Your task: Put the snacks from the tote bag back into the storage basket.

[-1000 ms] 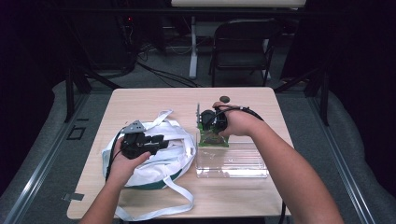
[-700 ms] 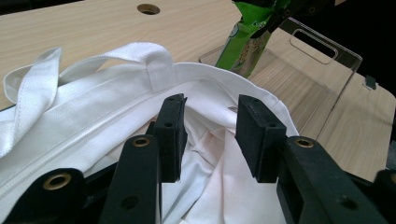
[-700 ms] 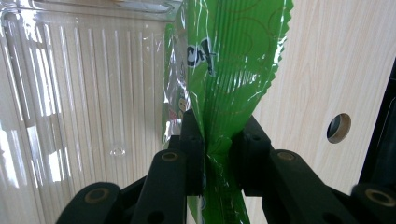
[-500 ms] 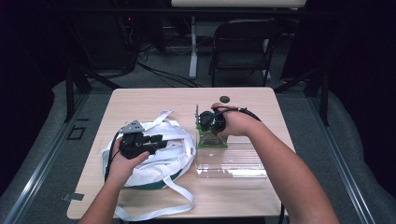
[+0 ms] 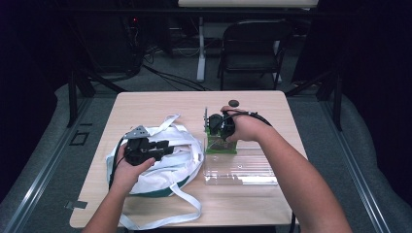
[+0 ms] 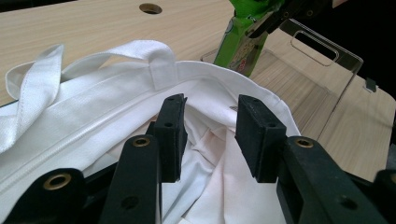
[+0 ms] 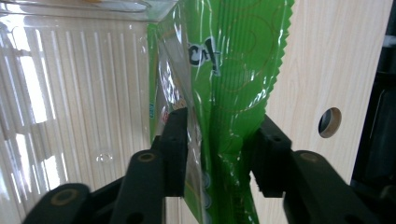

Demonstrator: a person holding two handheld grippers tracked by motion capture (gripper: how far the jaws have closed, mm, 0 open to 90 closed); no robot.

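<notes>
From the high view, you have the white bag lying on the left half of the table, and your left gripper rests on top of it. Your right gripper is at the green packet, which stands at the near-left end of the clear tray. It seems the packet should go into the bag, so I think you must first take a firm hold of it again. A small dark object lies on the table beyond your right hand, well apart from the path. The bag's long strap trails toward the table's front edge; take care that it does not catch.

In the left gripper view, the jaws stand apart with the white cloth of the bag between and below them, and the pads do not press it. Keep the mouth of the bag open here, because its rim rises between the packet and the inside.

In the right gripper view, the jaws have just been opening; the green packet is between them, and the pads seem to sit loosely at the foil and not to squeeze it. The tray's ribbed clear wall is just beside the packet, so lift straight before you cross over.
</notes>
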